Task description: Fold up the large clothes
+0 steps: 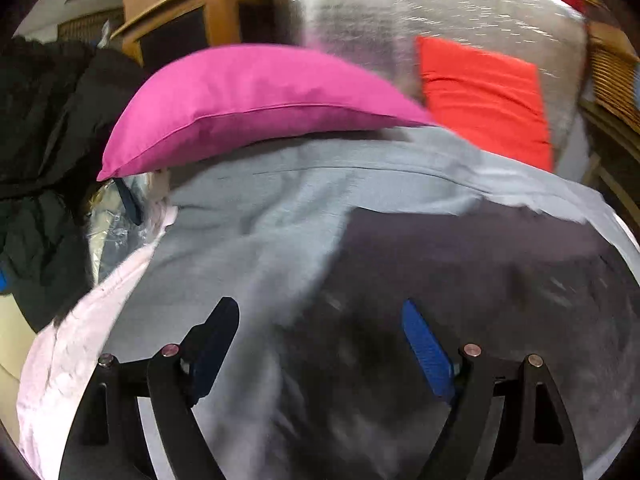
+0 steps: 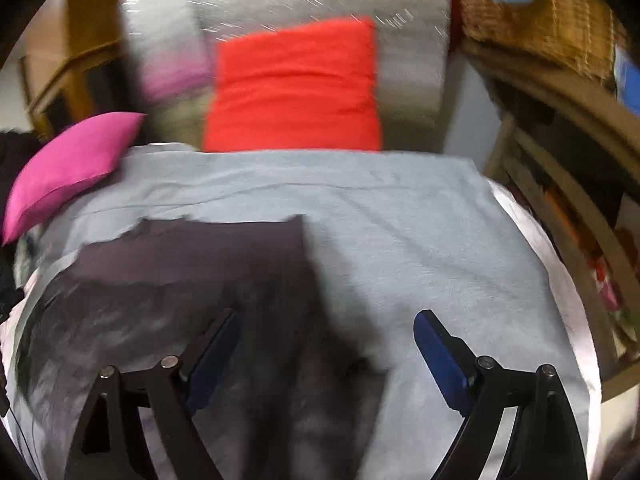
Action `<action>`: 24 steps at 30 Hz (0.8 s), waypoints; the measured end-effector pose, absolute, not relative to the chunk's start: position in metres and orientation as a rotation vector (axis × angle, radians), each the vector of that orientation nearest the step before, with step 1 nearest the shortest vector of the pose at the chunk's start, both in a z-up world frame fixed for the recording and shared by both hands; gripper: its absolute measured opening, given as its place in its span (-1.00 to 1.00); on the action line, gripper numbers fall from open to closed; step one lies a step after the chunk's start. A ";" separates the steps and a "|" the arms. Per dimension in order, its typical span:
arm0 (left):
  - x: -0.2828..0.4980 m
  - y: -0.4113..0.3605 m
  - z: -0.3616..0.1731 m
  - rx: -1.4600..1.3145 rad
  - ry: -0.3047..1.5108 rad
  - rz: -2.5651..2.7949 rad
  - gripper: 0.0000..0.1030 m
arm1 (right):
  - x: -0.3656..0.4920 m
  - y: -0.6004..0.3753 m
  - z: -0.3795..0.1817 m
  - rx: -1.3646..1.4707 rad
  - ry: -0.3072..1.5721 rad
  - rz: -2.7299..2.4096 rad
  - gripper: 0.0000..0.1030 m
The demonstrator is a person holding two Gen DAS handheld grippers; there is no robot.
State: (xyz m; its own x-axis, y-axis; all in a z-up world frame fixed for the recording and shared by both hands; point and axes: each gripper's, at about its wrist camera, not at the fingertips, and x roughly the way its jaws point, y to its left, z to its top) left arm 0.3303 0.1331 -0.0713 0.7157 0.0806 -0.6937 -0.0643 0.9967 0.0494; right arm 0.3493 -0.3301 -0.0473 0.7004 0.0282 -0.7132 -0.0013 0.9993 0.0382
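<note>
Left wrist view: left gripper (image 1: pixel 320 344) jaws spread wide, nothing btwn the blue pads, none touching fabric. Directly below/ahead lies a dark grey garment (image 1: pixel 460 264), laid flat on a light blue sheet (image 1: pixel 260 220); image blurred, fold detail can't be read. Pale pink cloth (image 1: pixel 80 340) along sheet's left edge. Beyond: magenta cushion (image 1: pixel 248 104) resting on sheet's far-left part; black clothing pile (image 1: pixel 44 128) further left; red cushion (image 1: pixel 488 100) at back against a grey backrest (image 1: pixel 400 8).

Right wrist view: right gripper (image 2: pixel 326 344) also wide open, empty, over garment's right edge (image 2: pixel 192 264). Wicker basket (image 2: pixel 540 16) and wooden shelving (image 2: pixel 560 184) to far right.
</note>
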 end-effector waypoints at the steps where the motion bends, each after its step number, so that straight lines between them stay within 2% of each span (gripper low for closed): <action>1: 0.322 0.117 -0.074 0.042 0.761 0.063 0.63 | 0.339 -0.316 -0.047 0.016 0.773 0.033 0.77; 6: 0.296 0.054 -0.093 0.121 0.712 0.071 0.64 | 0.304 -0.237 -0.074 -0.176 0.718 0.030 0.76; 9: 0.302 0.045 -0.122 0.173 0.772 0.112 0.68 | 0.299 -0.229 -0.110 -0.220 0.788 -0.026 0.75; 13: 0.309 0.046 -0.140 0.205 0.795 0.131 0.82 | 0.300 -0.252 -0.125 -0.133 0.831 -0.110 0.96; 17: 0.301 0.053 -0.116 0.136 0.869 0.118 0.80 | 0.298 -0.271 -0.117 -0.005 0.900 -0.141 0.98; 21: 0.242 0.078 -0.075 -0.013 0.724 0.091 0.80 | 0.245 -0.276 -0.076 0.081 0.799 -0.083 0.99; 24: 0.198 0.115 -0.072 -0.244 0.687 0.086 0.84 | 0.180 -0.290 -0.071 0.368 0.762 0.053 1.00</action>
State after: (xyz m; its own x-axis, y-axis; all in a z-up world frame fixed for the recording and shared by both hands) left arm 0.1979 0.1146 -0.0718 0.7706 -0.0016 -0.6373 -0.1584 0.9681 -0.1940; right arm 0.1801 -0.2902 -0.0707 0.7254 0.1787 -0.6648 0.0853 0.9350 0.3444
